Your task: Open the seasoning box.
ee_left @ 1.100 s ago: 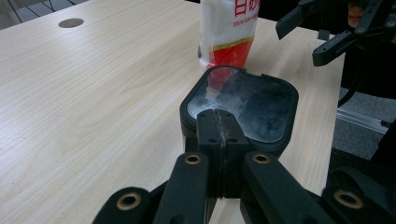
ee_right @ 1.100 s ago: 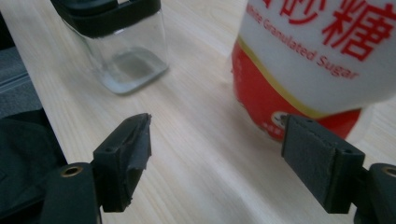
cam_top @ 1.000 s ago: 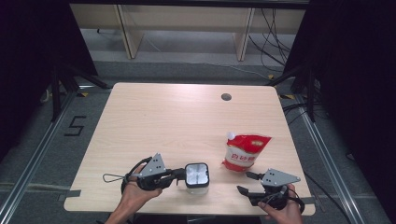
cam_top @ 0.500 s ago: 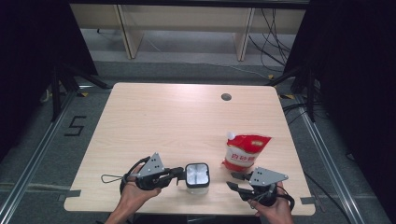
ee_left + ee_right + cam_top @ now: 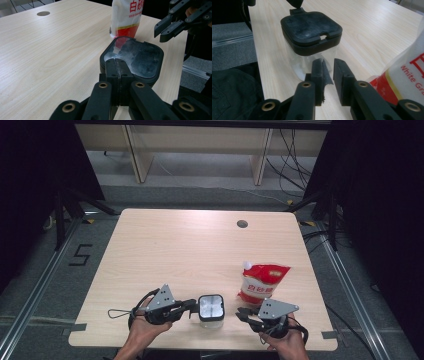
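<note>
The work in hand looks like getting the small clear jar (image 5: 211,309) ready for filling: it stands near the front edge of the pale wooden surface (image 5: 190,250), between the two hands, with its black square lid (image 5: 310,27) seated on top. The left tool (image 5: 189,306) has its jaws pressed together on a tab at the lid's edge, as the left gripper view shows, and steadies the jar from that side. The right tool (image 5: 243,313) sits just beside the jar on the other side, not touching it; its jaws have just been closing and now stand with a narrow gap and nothing between them (a frayed bit of pad lining hangs off one jaw in the right gripper view). By my reading, the next move calls for the right tool to come in on the lid, probably at the small notch (image 5: 325,36) on the rim facing it, and lift or flip it while the left keeps the jar from sliding. The jar itself looks nearly empty, with a whitish film on the walls and perhaps a little residue at the bottom. The red-and-white pouch (image 5: 261,283) of white granules stands just behind the right tool, upright, its white cap (image 5: 246,264) on.
</note>
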Demonstrator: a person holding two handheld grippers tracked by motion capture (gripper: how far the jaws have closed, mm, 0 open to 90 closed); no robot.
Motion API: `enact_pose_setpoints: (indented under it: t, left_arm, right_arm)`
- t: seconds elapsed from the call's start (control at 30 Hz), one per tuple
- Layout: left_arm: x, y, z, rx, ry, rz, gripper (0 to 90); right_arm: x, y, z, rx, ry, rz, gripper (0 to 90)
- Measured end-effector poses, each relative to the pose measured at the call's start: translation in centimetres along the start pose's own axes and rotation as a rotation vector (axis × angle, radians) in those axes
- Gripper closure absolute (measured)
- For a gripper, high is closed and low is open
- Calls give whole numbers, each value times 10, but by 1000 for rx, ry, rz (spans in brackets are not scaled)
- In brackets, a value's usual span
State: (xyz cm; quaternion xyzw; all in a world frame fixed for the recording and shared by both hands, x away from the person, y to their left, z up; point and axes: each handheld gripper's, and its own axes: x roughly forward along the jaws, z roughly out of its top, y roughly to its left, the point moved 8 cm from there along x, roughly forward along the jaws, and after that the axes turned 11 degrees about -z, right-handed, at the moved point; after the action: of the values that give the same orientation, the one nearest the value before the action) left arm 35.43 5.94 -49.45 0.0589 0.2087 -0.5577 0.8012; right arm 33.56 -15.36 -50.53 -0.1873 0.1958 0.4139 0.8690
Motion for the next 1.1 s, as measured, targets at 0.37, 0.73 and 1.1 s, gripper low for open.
enact_pose_setpoints:
  t: [0.37,0.73,1.1]
  left_arm:
    - [1,0,0,-12,-18,-2,890]
    - [0,0,-1,-9,-29,-6,891]
    - [-2,0,-2,12,-35,-37,785]
  right_arm:
    - [9,6,5,-34,5,31,852]
    - [18,11,11,-77,9,52,880]
    - [23,16,20,-109,-3,46,881]
